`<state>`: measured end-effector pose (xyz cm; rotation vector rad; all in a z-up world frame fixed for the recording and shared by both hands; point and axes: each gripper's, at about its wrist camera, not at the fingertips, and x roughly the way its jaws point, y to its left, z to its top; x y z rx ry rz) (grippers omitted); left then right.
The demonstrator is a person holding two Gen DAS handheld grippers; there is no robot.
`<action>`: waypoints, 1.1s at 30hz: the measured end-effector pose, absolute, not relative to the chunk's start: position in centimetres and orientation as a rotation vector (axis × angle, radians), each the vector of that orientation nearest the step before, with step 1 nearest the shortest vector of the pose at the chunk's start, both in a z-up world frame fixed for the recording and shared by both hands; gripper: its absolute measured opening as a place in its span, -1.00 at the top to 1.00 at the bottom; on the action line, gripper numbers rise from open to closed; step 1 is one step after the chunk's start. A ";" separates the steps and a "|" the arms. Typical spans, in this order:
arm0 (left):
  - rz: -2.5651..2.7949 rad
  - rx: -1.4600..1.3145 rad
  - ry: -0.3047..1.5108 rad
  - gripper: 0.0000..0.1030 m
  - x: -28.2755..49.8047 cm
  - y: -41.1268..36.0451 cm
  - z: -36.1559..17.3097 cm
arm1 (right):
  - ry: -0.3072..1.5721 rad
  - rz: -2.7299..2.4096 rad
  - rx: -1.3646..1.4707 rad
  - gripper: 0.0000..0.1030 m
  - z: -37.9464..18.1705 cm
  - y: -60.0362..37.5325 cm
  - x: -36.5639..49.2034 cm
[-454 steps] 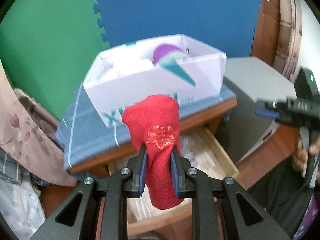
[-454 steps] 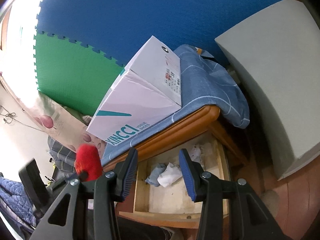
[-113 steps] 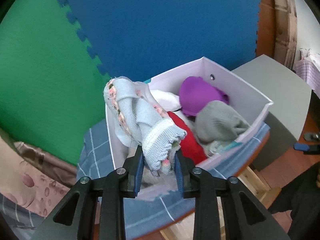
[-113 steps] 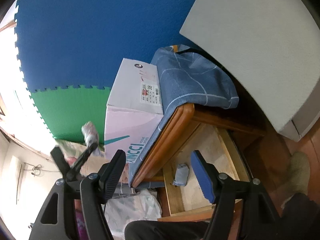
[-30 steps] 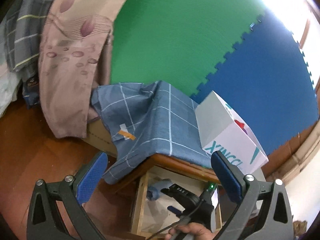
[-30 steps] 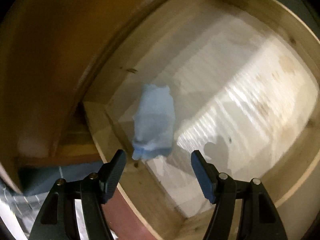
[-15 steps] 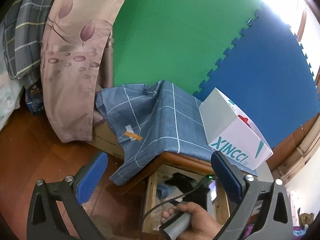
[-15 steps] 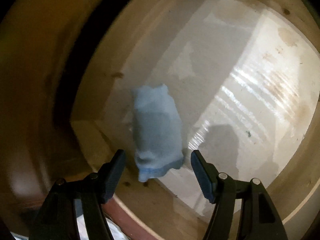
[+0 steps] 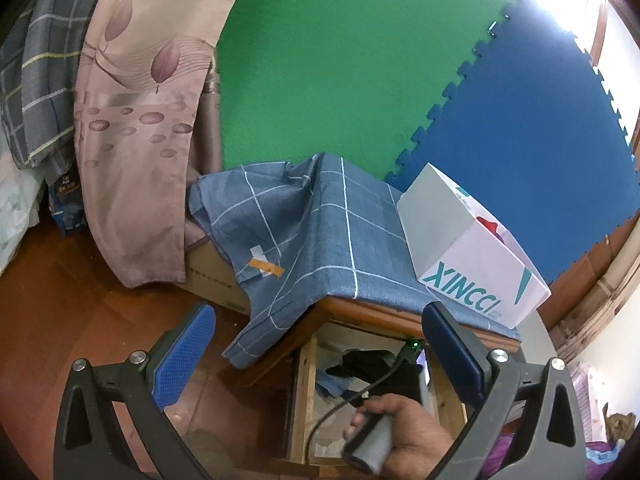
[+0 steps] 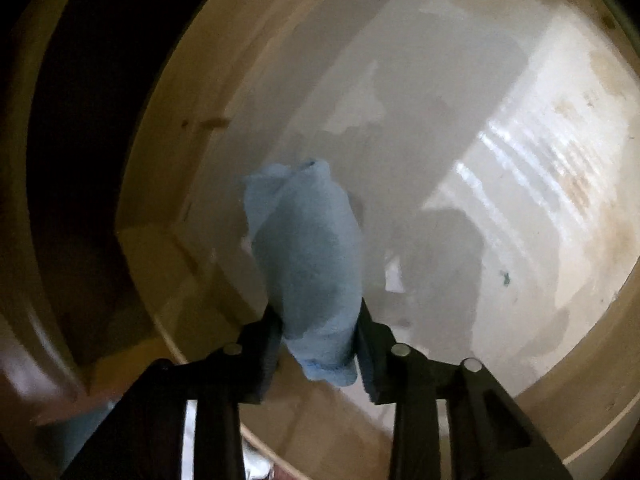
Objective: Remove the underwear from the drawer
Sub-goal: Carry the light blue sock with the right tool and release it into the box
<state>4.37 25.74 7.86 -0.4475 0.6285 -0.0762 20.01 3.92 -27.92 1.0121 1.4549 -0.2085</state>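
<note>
Now | right tongs just closed, clenched on blue underwear in drawer; left tongs released

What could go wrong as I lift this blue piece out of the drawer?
The right gripper, whose jaws have just been closing, pinches only the near end of the blue underwear, so the soft roll may slip or unfurl. The grab sits close to the drawer side wall and under the table edge, so it could snag.

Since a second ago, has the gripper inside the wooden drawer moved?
Yes. The right gripper has come down toward the wooden drawer's floor, its jaws just closing on the rolled light-blue cloth.
</note>
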 end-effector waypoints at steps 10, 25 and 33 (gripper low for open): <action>-0.073 -0.350 0.646 -0.99 5.0 23.2 8.0 | 1.479 -0.004 1.094 0.40 -26.8 1.6 17.0; -0.068 -0.137 0.728 -0.99 6.6 17.1 7.6 | 1.269 0.326 1.032 0.40 -16.0 -5.1 9.8; -0.064 -0.001 0.765 -0.99 7.4 13.5 7.0 | 1.016 0.395 0.898 0.40 -4.6 -10.6 9.2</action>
